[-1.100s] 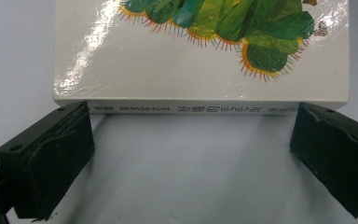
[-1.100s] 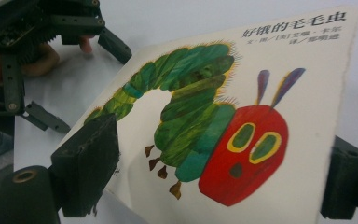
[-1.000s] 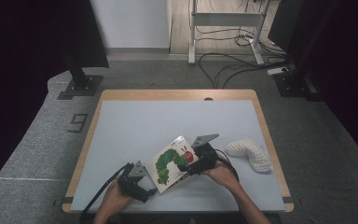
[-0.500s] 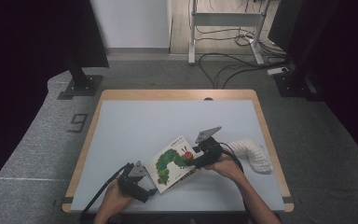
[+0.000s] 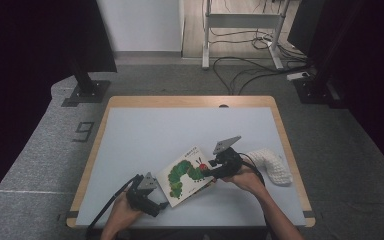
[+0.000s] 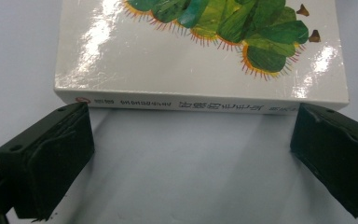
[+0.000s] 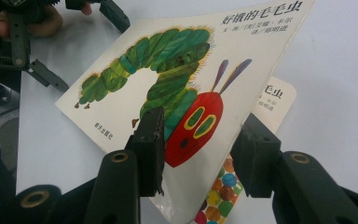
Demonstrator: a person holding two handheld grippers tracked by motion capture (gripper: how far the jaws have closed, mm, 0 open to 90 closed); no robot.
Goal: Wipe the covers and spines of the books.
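A white picture book [image 5: 187,172] with a green caterpillar on its cover lies near the table's front edge. My right gripper [image 5: 212,172] is shut on the front cover [image 7: 168,84] at its right edge, one jaw above it and one beneath. The cover is tilted up, and an inner page [image 7: 275,100] shows below it. My left gripper [image 5: 160,204] rests on the table at the book's lower left. It stands open [image 6: 191,154], with the book's spine [image 6: 200,103] just beyond its fingertips. The left gripper [image 7: 77,44] also appears past the book's far corner.
A white knitted object [image 5: 272,165] lies to the right of my right hand. The pale grey table [image 5: 155,135] has a wooden rim. Cables and stand legs sit on the floor beyond the far edge.
My right gripper has lifted slightly up and to the right with the cover, raising it off the pages. The left gripper has stayed where it was.
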